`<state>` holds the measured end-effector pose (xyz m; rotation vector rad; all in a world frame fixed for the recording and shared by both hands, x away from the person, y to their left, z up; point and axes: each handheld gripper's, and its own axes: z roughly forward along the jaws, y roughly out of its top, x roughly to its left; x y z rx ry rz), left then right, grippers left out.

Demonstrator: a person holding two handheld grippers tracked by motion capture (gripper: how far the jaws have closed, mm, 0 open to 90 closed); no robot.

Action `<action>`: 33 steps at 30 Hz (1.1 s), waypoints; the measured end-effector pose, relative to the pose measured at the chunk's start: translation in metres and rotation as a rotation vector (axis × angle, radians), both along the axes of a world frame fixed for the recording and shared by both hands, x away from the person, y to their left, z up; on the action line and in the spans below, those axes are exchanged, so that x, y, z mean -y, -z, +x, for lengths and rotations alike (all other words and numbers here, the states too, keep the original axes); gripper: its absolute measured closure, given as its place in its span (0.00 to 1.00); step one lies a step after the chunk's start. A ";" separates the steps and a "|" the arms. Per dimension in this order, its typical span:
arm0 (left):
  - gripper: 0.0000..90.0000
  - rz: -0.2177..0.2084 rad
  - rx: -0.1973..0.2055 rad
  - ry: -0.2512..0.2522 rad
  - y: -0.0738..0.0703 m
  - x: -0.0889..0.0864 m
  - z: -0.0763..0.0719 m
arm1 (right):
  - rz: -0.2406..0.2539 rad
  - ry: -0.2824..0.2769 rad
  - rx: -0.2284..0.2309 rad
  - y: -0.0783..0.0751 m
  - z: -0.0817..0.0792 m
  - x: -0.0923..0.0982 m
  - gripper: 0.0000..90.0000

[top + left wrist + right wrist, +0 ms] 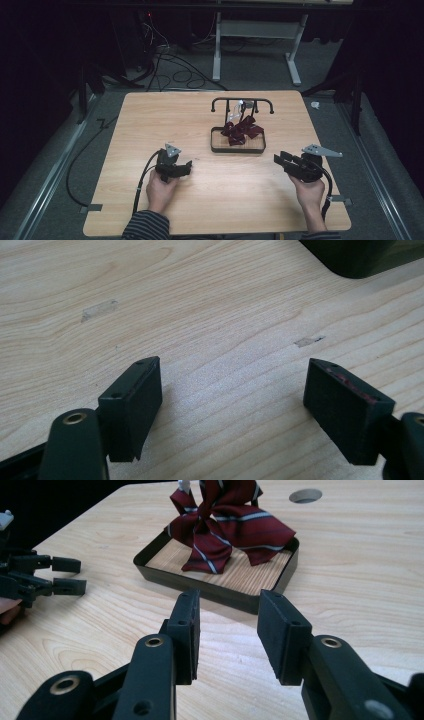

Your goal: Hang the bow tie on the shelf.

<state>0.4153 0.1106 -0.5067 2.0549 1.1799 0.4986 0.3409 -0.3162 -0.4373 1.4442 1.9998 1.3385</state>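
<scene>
Behind both grippers' empty, parted jaws, the tie (227,522) (white-striped up close) fills the tray (215,587).

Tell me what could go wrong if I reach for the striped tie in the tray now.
1. The striped tie hangs crumpled from the rack above the tray, so a pinch may catch one fold only and tug the rack.
2. The right gripper sits low, facing the tray's near wall; pushing straight ahead could shove the tray.
3. The left gripper rests open over bare table, away from the tray, so nothing steadies it.
</scene>
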 end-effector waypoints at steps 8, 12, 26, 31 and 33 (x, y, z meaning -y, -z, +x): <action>0.27 0.000 0.000 0.000 0.000 0.000 0.000 | -0.006 -0.001 -0.017 0.009 -0.001 -0.002 0.70; 0.27 0.000 0.000 0.000 0.000 0.000 0.000 | -0.010 -0.002 -0.029 0.013 -0.001 -0.004 0.70; 0.27 0.000 0.001 -0.001 0.000 0.000 0.000 | -0.015 -0.009 -0.061 0.029 -0.001 -0.011 0.70; 0.27 0.000 0.000 0.000 0.000 0.000 0.000 | -0.017 -0.016 -0.068 0.034 -0.001 -0.014 0.70; 0.27 0.000 0.000 0.000 0.000 0.000 0.000 | -0.021 -0.018 -0.068 0.035 0.000 -0.014 0.70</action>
